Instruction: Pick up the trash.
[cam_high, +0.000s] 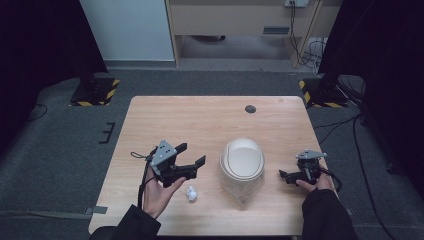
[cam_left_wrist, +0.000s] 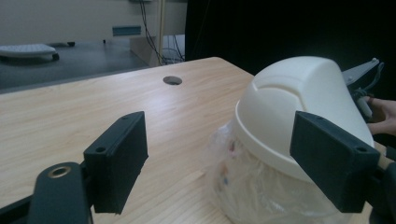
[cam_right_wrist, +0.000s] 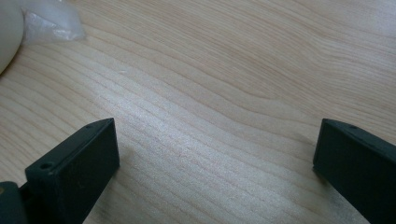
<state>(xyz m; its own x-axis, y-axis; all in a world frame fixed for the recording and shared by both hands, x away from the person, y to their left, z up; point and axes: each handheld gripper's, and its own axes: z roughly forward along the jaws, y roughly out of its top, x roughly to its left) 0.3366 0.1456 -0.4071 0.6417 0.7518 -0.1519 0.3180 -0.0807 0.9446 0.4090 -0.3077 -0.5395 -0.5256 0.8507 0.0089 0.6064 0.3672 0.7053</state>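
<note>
Here the wooden surface (cam_high: 210, 120) carries a cream bin (cam_high: 242, 159) with a clear liner, right of centre. Left of it, the left claw (cam_high: 191, 156) hovers open and empty. A crumpled paper ball (cam_high: 191, 193) lies near that hand. The right claw (cam_high: 285, 176) rests open at the right edge.

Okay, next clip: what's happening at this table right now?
A person sits at a wooden table with a gripper in each hand. The left gripper is raised above the table with its jaws open and empty, pointed toward a small cream bin with a domed lid and a clear liner. A crumpled paper ball lies on the table beside the left hand. The right gripper sits low near the table's right edge, jaws open, holding nothing.
</note>
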